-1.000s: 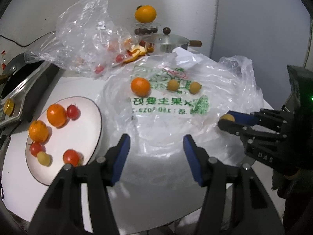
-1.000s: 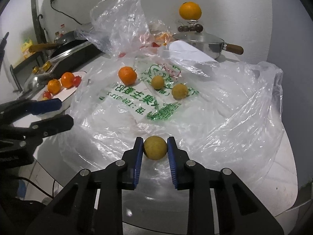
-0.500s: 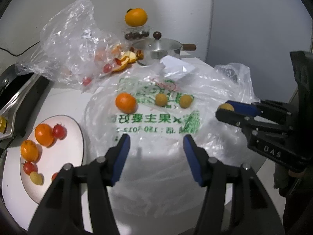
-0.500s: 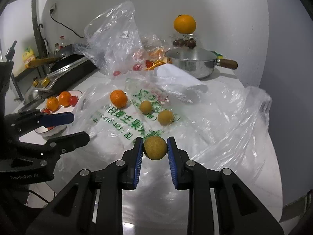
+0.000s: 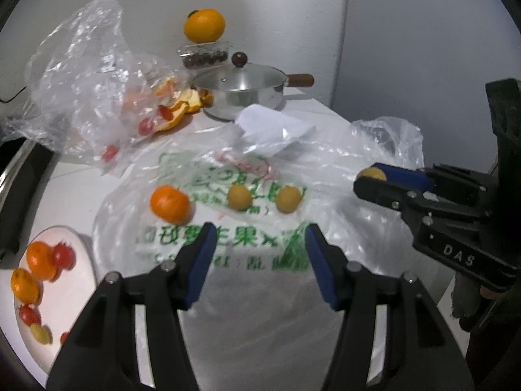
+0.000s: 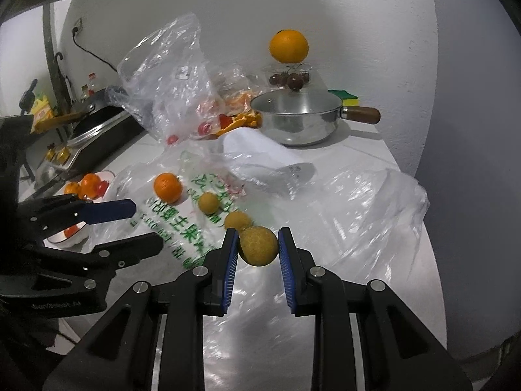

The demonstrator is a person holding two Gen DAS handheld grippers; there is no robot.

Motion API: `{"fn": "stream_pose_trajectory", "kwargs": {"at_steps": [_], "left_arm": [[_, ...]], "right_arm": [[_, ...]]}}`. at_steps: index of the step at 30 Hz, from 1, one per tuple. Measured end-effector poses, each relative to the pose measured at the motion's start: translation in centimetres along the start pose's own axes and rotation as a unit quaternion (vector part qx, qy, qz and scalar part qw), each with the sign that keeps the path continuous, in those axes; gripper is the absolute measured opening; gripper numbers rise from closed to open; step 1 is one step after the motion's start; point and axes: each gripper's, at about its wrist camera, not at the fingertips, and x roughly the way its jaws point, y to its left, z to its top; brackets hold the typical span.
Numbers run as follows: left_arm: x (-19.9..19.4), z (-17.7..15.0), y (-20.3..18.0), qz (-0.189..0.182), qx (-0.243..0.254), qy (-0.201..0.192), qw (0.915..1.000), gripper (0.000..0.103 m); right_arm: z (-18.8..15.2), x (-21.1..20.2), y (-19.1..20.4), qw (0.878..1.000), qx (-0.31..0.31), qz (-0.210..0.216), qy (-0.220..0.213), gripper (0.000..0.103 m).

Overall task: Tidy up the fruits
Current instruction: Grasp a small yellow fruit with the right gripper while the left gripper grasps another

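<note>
My right gripper (image 6: 257, 244) is shut on a small round yellow fruit (image 6: 258, 245), held above the printed plastic bag (image 6: 182, 224). In the left wrist view that gripper (image 5: 371, 179) comes in from the right with the yellow fruit (image 5: 374, 173) at its tips. My left gripper (image 5: 259, 244) is open and empty over the bag (image 5: 228, 247). On the bag lie a mandarin (image 5: 169, 203) and two yellow fruits (image 5: 240, 197) (image 5: 288, 198). A white plate (image 5: 83, 254) at the lower left holds mandarins and cherry tomatoes.
A steel pot with a lid (image 5: 242, 89) stands at the back, with a large orange (image 5: 204, 26) on a clear box of dark fruits behind it. A crumpled clear bag (image 5: 91, 81) holds peel and tomatoes. A stove (image 6: 94, 130) sits at the left.
Both grippers have drawn back from the table and to the right; the plate has slid toward the left edge of the left wrist view. The right gripper has kept its hold on the yellow fruit.
</note>
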Motion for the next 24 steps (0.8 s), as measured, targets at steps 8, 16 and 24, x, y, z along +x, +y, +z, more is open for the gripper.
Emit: {"fn": "stream_pose_trajectory", "kwargs": {"at_steps": [8, 16, 24], "left_arm": [[2.5, 1.6, -0.9, -0.009, 0.011, 0.010, 0.9998, 0.058], [4.6, 2.6, -1.6, -0.013, 0.021, 0.026, 0.9993, 0.058], [6.9, 3.2, -2.2, -0.014, 0.037, 0.047, 0.9981, 0.051]], "right_arm": [[0.9, 1.2, -1.7, 1.000, 0.006, 0.004, 0.002, 0.027], [1.2, 2.2, -3.3, 1.000, 0.016, 0.003, 0.009, 0.027], [1.2, 3.1, -3.8, 1.000, 0.024, 0.008, 0.015, 0.027]]}}
